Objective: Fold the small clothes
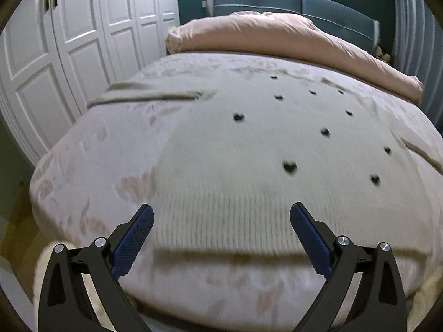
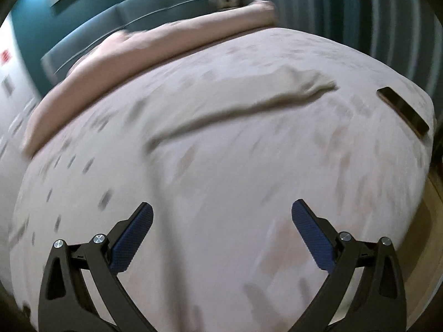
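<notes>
A cream knit sweater (image 1: 249,149) with small black hearts lies flat on the bed, its ribbed hem toward me and one sleeve (image 1: 144,96) stretched out to the left. My left gripper (image 1: 221,215) is open and empty, just above the hem. In the right wrist view the picture is blurred; the sweater's other sleeve (image 2: 249,105) stretches to the right, and its body with the hearts (image 2: 69,182) shows at the left. My right gripper (image 2: 221,213) is open and empty above the bedspread.
The bed has a pale pink patterned bedspread (image 1: 91,193) and a rolled pink duvet (image 1: 277,36) at the head. A dark phone (image 2: 402,112) lies near the bed's right edge. White wardrobe doors (image 1: 69,41) stand close on the left. Blue headboard (image 1: 304,5) behind.
</notes>
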The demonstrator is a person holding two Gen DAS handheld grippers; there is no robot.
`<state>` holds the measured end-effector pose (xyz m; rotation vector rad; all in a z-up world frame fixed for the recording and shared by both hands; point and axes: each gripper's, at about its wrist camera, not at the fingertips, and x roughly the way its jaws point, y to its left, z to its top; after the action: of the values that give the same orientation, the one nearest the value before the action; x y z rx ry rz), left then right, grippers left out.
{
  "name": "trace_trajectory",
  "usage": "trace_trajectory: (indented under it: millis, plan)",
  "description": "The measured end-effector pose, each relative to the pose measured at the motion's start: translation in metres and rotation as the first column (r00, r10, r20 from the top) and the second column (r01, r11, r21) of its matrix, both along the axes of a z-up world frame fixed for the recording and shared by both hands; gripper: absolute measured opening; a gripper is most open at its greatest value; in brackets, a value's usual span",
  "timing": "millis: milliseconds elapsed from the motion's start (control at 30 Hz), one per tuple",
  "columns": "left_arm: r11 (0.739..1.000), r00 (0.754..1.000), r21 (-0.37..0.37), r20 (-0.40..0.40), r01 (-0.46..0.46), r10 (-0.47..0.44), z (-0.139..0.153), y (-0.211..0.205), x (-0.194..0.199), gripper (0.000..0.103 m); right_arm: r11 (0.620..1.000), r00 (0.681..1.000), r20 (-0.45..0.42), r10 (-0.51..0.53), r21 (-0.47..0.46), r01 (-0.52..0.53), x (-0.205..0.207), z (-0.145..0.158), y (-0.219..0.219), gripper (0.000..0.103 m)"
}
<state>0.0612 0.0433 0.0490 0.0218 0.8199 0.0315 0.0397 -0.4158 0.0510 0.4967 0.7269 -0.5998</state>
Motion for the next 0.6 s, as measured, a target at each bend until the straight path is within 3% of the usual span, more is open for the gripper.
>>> trace_trajectory:
  millis: [167,300,367,467,600]
  plan:
    - [0.999,1.0,0.026,0.001,-0.029,0.029,0.003,-0.005,0.038,0.097,0.984,0.988,0.031,-0.15,0.106,0.146,0.042,-0.012,-0.114,0.098]
    - [1.0,0.999,-0.012,-0.032,-0.02,0.02,-0.002,-0.01,0.067,0.097,0.931,0.951,0.017,-0.309,0.211,0.299,0.063,-0.038,-0.188,0.098]
    - [0.999,0.998,-0.025,-0.055,-0.023,0.022,-0.007,-0.012,0.081,0.097,0.903,0.932,0.023,-0.362,0.256,0.345,0.067,-0.047,-0.21,0.092]
    - [0.998,0.997,-0.05,-0.069,-0.03,0.026,-0.015,-0.01,0.095,0.095,0.862,0.895,0.026,-0.445,0.283,0.42,0.076,-0.053,-0.236,0.075]
    - [0.996,0.996,-0.082,-0.085,-0.022,0.015,-0.023,-0.008,0.116,0.086,0.858,0.896,0.028,-0.443,0.304,0.414,0.105,-0.042,-0.252,0.016]
